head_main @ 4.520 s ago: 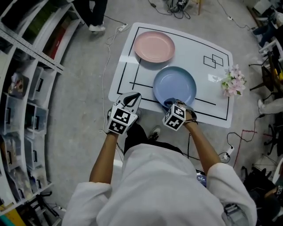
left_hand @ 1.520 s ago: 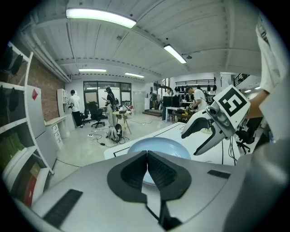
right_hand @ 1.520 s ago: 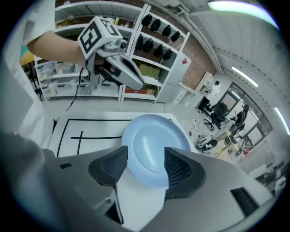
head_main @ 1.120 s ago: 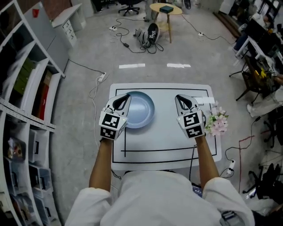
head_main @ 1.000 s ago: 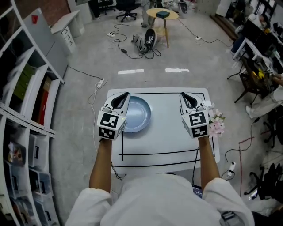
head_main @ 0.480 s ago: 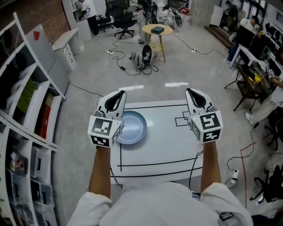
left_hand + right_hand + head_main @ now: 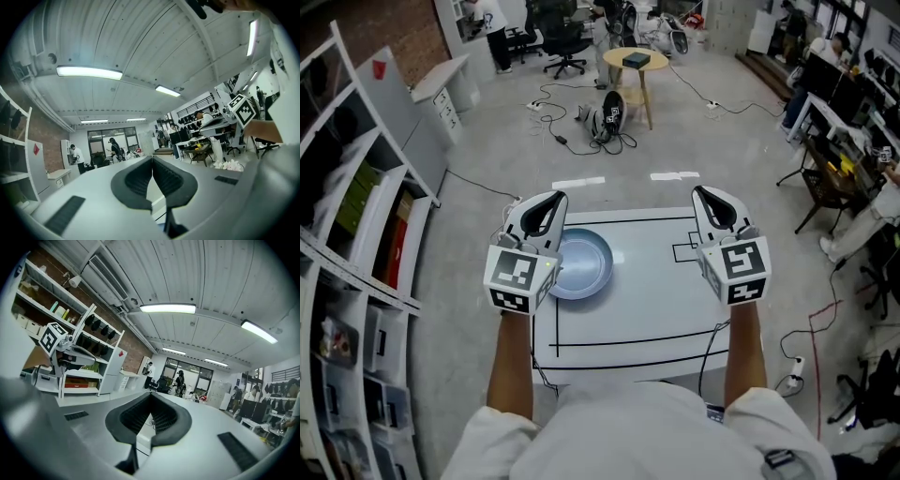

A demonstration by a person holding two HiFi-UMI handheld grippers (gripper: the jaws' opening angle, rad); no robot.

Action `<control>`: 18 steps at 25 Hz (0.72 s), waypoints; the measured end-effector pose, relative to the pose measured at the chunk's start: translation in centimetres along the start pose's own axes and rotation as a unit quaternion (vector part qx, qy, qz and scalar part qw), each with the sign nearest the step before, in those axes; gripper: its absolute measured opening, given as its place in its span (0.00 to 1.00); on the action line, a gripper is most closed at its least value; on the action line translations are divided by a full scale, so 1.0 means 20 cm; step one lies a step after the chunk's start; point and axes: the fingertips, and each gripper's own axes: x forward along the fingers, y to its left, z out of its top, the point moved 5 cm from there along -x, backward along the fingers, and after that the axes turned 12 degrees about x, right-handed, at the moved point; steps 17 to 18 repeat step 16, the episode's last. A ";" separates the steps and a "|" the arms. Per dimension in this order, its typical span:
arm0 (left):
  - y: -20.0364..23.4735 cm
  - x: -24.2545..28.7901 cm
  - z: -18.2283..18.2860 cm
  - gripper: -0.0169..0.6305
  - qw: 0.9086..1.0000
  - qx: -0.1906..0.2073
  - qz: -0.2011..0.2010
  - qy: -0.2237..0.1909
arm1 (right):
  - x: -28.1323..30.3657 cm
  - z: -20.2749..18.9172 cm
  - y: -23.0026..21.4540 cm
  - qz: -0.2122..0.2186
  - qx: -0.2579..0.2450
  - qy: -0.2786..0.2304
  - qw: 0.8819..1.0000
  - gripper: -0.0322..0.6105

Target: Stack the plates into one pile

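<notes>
Your left gripper (image 7: 546, 204) and right gripper (image 7: 712, 199): both sets of jaws together, nothing between them, held above the counter (image 7: 647, 309). Blue plate (image 7: 584, 264) sits by the counter's left edge, nearer the far corner, partly behind your left gripper.

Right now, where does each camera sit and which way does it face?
Head view: on the person's head, steeply down at the table and blue plate; forearms, left gripper, right gripper show.
Left gripper view: on that gripper, level across the room; its shut jaws.
Right gripper view: on that gripper, level across the room past shelves; its shut jaws.
Shared: both gripper views see the ceiling lights and the other gripper's marker cube.
</notes>
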 end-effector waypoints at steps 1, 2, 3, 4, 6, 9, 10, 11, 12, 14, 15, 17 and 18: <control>0.00 -0.01 -0.01 0.06 1.000 -0.001 -0.001 0.000 | 0.00 -0.01 0.01 0.000 0.000 0.002 1.000 0.07; -0.01 -0.01 -0.01 0.05 1.000 -0.001 -0.003 -0.001 | 0.00 -0.03 0.01 0.001 0.001 0.003 1.000 0.07; -0.02 -0.01 -0.01 0.06 1.000 -0.001 -0.005 -0.001 | 0.00 -0.04 0.02 0.003 0.002 0.005 1.000 0.07; -0.02 -0.01 -0.02 0.06 1.000 0.001 -0.007 -0.001 | 0.00 -0.05 0.02 0.004 0.003 0.005 1.000 0.07; -0.03 -0.02 -0.02 0.06 1.000 0.006 -0.012 0.000 | -0.01 -0.04 0.04 0.004 0.000 0.004 1.000 0.07; -0.05 -0.02 -0.03 0.06 1.000 0.008 -0.019 -0.001 | -0.01 -0.05 0.07 0.005 -0.001 0.008 1.000 0.07; -0.05 -0.03 -0.04 0.06 1.000 0.007 -0.020 -0.002 | -0.01 -0.05 0.07 0.005 -0.002 0.009 1.000 0.07; -0.05 -0.03 -0.04 0.06 1.000 0.006 -0.021 -0.003 | -0.01 -0.06 0.08 0.006 -0.002 0.009 1.000 0.07; -0.06 -0.03 -0.04 0.06 1.000 0.005 -0.023 -0.003 | -0.01 -0.06 0.09 0.007 -0.001 0.008 1.000 0.07; -0.06 -0.03 -0.04 0.06 1.000 0.005 -0.026 -0.005 | -0.02 -0.06 0.10 0.009 0.001 0.006 1.000 0.07; -0.06 -0.03 -0.04 0.06 1.000 0.005 -0.028 -0.005 | -0.02 -0.06 0.10 0.011 0.002 0.007 1.000 0.07; -0.07 -0.03 -0.04 0.06 1.000 0.005 -0.029 -0.006 | -0.02 -0.07 0.11 0.012 0.004 0.008 1.000 0.07; -0.07 -0.03 -0.04 0.06 1.000 0.005 -0.029 -0.006 | -0.02 -0.07 0.11 0.012 0.004 0.008 1.000 0.07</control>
